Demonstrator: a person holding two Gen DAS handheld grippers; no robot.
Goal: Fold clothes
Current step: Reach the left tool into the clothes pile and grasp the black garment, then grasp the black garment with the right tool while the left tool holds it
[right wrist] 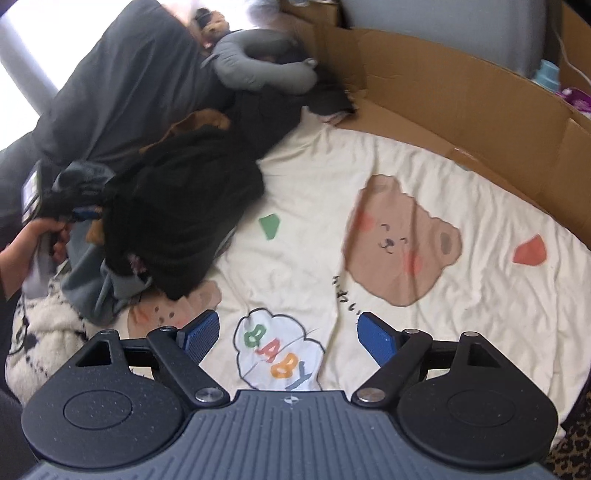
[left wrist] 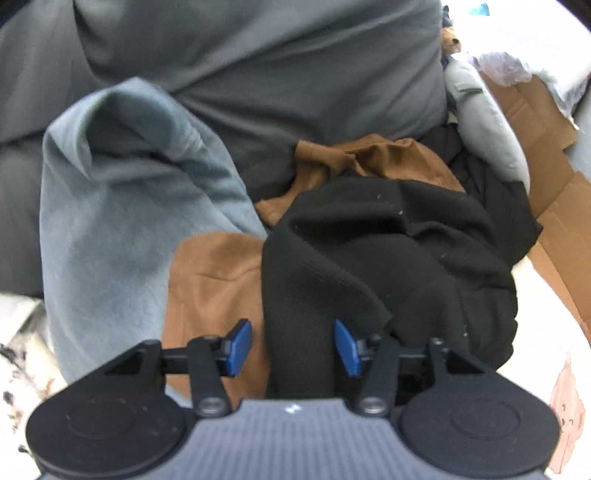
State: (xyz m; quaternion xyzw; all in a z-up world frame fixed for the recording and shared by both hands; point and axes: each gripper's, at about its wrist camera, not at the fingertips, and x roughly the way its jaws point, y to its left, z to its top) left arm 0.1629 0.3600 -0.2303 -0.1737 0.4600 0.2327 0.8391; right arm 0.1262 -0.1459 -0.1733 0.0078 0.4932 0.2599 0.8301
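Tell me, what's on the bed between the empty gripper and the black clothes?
Only bare bedsheet, cream with bear and "BABY" prints, lies between the right hand-held gripper and the black garment. The right wrist view shows it.

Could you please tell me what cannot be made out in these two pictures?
- Black garment: its type; bunched, left view.
- Brown garment: mostly hidden under the black one.
- Left gripper: blurred in right view.
- Toy: blurred, cut by the top edge.
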